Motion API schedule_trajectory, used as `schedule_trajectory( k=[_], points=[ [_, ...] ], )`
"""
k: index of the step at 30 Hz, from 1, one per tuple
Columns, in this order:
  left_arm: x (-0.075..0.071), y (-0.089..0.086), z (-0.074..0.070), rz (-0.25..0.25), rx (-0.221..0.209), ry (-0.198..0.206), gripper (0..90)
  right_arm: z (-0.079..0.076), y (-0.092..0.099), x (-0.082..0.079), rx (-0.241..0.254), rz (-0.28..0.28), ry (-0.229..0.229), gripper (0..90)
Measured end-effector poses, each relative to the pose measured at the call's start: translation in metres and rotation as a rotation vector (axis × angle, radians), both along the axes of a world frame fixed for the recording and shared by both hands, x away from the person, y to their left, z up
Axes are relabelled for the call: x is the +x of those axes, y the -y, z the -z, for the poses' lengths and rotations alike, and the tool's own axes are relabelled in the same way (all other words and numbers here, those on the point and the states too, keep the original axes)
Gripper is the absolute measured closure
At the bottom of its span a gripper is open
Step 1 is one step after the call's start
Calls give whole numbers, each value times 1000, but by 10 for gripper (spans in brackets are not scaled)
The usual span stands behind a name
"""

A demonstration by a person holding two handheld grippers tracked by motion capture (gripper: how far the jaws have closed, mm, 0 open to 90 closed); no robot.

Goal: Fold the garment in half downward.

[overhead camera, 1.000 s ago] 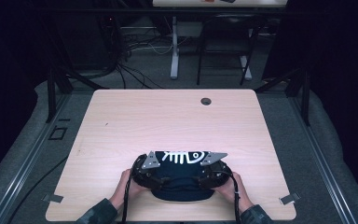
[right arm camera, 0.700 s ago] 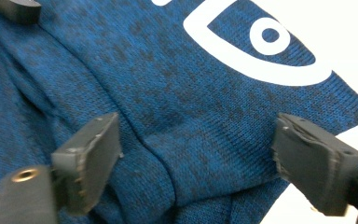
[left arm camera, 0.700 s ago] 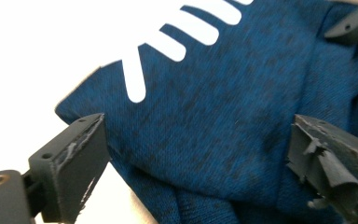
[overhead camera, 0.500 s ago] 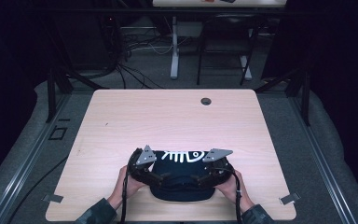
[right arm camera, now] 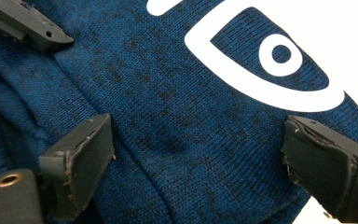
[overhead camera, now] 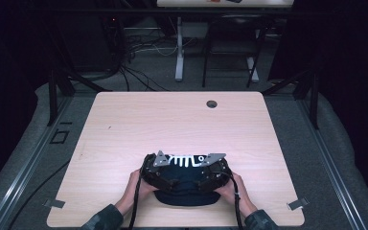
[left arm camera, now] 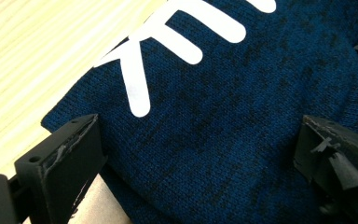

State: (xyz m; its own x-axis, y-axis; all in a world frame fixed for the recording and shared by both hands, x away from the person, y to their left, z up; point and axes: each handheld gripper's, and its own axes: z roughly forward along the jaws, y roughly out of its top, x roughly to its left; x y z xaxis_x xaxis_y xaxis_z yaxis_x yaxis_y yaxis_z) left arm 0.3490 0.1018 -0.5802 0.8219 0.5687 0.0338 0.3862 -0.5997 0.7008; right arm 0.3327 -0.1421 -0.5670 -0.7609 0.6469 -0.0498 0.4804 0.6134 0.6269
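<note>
Garment: one dark blue knitted piece [overhead camera: 184, 184] with a white fish-skeleton print, bunched flat on the worktop [overhead camera: 124, 129] near the front edge.
Tongs: two, left tongs [overhead camera: 165, 173] and right tongs [overhead camera: 205, 175], one in each hand.
Left tongs: jaws just been opening, now spread wide over the knit [left arm camera: 205, 130]; nothing pinched between the pads.
Right tongs: jaws just been opening too, standing wide above the cloth [right arm camera: 191, 140] by the fish's eye; not pinching it.
Garment against tongs: lying under and between both pairs, left pair at its left end, right pair at its right end.
Worktop hole: one round hole [overhead camera: 212, 104], well apart, at the far edge.
</note>
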Motion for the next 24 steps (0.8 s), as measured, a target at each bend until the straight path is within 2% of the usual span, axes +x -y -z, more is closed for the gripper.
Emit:
schedule_trajectory(
  k=[4, 5, 7, 11, 18, 24],
  points=[
    [9, 2, 2, -27, -4, 5, 20, 3, 3, 10, 9, 20, -5, 66],
    [12, 2, 2, -30, -9, -1, 19, 4, 4, 14, 19, 26, -19, 61],
    [19, 1, 3, -44, -20, -7, 19, 7, 6, 25, 44, 36, -18, 59],
    [30, 0, 3, -53, -28, -23, 19, 7, 6, 32, 53, 52, -17, 58],
    [29, -1, 1, -54, -37, -12, 16, 6, 5, 31, 46, 68, -9, 57],
    [25, -9, -12, -57, -100, 6, 1, 0, 9, 30, 93, 67, -8, 46]
  ],
)
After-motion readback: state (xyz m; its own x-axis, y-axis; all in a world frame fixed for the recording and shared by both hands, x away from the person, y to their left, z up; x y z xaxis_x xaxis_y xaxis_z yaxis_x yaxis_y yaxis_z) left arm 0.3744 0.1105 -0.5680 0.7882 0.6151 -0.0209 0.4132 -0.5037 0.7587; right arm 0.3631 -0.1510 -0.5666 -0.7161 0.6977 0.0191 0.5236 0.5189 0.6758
